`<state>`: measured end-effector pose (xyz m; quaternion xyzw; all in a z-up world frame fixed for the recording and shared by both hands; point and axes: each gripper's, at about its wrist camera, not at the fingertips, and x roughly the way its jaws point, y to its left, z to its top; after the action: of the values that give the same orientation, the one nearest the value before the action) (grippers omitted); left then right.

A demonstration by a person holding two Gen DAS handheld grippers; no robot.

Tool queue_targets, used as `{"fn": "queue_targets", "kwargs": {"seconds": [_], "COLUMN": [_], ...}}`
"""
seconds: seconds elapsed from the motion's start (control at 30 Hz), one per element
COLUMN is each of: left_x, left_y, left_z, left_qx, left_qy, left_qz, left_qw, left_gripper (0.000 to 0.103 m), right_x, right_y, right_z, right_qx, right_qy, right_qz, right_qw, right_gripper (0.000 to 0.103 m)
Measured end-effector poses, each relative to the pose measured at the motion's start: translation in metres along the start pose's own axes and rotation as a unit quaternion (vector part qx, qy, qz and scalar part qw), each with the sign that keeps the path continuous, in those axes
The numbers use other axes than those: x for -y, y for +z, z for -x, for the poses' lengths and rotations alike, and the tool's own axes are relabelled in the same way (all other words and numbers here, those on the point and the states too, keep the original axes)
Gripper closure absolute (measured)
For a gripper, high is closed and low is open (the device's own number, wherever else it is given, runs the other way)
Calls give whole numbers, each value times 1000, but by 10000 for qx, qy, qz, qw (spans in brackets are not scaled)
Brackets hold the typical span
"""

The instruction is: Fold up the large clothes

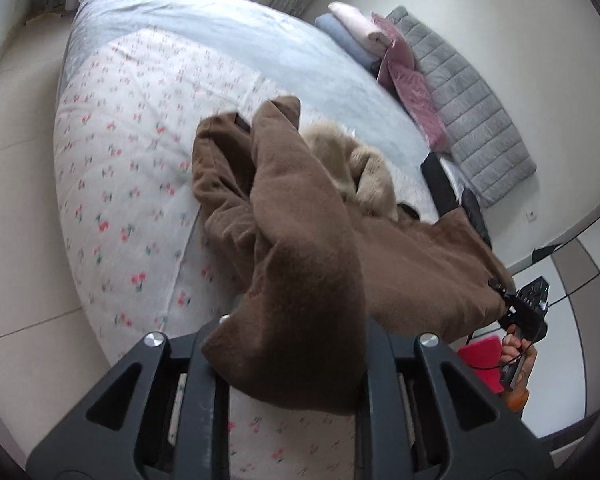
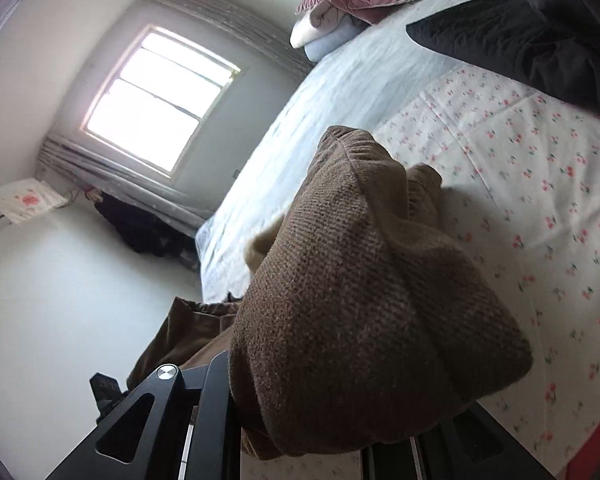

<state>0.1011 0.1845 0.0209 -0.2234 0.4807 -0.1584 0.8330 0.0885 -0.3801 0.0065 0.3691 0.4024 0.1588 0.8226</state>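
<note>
A large brown garment (image 1: 300,248) with a tan fleecy lining (image 1: 352,168) hangs bunched above the bed. My left gripper (image 1: 288,364) is shut on one bunched edge of it; the cloth drapes over and hides the fingertips. My right gripper (image 1: 520,312) shows at the right of the left wrist view, gripping the garment's other edge. In the right wrist view the brown garment (image 2: 360,300) fills the jaws of my right gripper (image 2: 312,436) and covers the right finger.
The bed has a cherry-print sheet (image 1: 116,184) and a pale blue cover (image 1: 236,44). Folded clothes (image 1: 360,32), pink pillows (image 1: 408,80) and a grey quilted pad (image 1: 472,104) lie at its far end. A black garment (image 2: 520,44) lies on the bed. Tiled floor (image 1: 16,200) surrounds it.
</note>
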Motion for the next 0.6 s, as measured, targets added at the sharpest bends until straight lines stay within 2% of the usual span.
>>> {"fn": "queue_targets", "kwargs": {"seconds": [0.07,0.13,0.17,0.2,0.27,0.3,0.4,0.47,0.6], "left_x": [-18,-36,-42,-44,-44,-42,-36,-32,-15], "left_y": [-25,-45,-50,-51,-46,-41,-27,-19,6], "left_z": [-29,-53,-55,-51,-32,-22,-2,-1,-19], "left_qx": [-528,-1038,-1103,-1081,-874,-757,-359,-274,-159], "left_qy": [373,684,874,953,1041,1153,1553,1650,1571], "left_qz": [-47,58,68,25,-149,-275,-642,-808,-1208], "left_qw": [9979,9922,9900,9896,9906,9901,9851,9826,9800], "left_gripper": [69,55,45,40,37,31,23,23,23], "right_x": [23,61,76,87,103,104,96,85,59], "right_y": [-22,-44,-54,-61,-66,-66,-55,-47,-14], "right_z": [-10,-17,-21,-22,-13,-7,17,35,38], "right_qx": [-276,-671,-832,-920,-929,-877,-447,-59,244], "right_qy": [-218,-429,-611,-711,-768,-768,-1290,-1658,-1785], "right_qz": [32,-258,-414,-488,-629,-633,-297,-57,327], "right_qw": [9994,9965,9938,9920,9907,9912,9902,9861,9831], "right_gripper": [84,77,71,64,54,49,39,35,33]}}
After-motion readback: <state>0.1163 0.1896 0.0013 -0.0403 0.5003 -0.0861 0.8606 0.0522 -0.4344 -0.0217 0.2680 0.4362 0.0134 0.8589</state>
